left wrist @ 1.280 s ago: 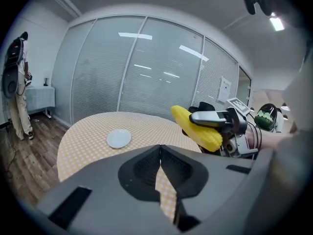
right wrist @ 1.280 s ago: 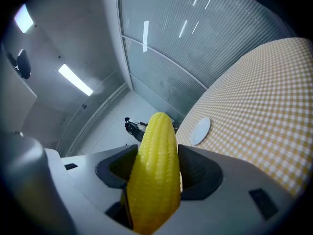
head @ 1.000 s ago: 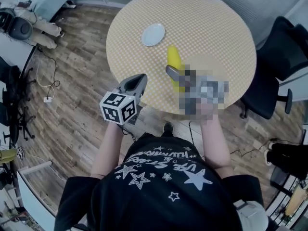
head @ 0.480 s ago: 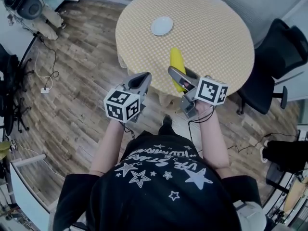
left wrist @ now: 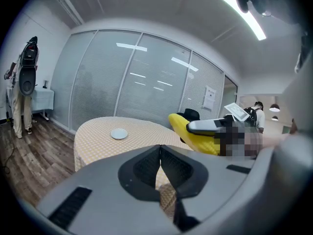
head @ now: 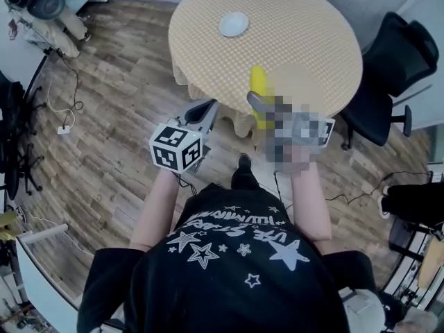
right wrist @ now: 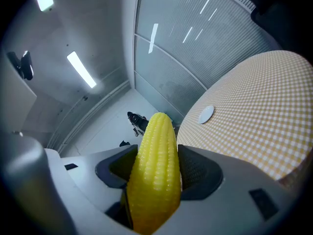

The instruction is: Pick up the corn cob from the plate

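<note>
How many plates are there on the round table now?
1. The white plate lies empty on the far left part of the round table. The corn cob is off it, held in the right gripper. No other plate is seen.

Seen from above, a person wears a black short-sleeved T-shirt (head: 229, 269) printed with white stars and a band of white lettering across the chest. The left gripper (head: 207, 107) has a smooth grey shell with black ribbed pads (left wrist: 144, 166) and bears a white cube (head: 175, 148) of black square markers. The right gripper (head: 254, 102) has the same grey shell and dark textured pads (right wrist: 198, 166).
</note>
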The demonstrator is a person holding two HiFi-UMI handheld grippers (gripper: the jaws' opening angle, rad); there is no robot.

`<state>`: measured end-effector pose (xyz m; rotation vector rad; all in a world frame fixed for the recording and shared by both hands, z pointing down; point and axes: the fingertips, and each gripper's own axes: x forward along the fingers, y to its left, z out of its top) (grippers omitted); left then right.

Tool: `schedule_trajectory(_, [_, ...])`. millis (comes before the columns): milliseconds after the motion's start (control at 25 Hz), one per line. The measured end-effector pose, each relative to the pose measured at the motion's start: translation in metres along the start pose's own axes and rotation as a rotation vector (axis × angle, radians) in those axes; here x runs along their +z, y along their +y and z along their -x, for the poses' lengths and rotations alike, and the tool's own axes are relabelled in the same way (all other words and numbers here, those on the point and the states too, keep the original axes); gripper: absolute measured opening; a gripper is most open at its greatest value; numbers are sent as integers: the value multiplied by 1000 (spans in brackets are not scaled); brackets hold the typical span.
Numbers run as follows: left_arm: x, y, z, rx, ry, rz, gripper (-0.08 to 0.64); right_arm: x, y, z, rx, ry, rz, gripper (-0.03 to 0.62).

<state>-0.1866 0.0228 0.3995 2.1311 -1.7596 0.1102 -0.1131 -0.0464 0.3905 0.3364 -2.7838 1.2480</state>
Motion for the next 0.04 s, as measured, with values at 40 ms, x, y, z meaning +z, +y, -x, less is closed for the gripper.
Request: schedule_trajectory(40, [0, 0, 6, -3, -2, -2, 8, -3, 5, 0, -2, -3, 3, 265])
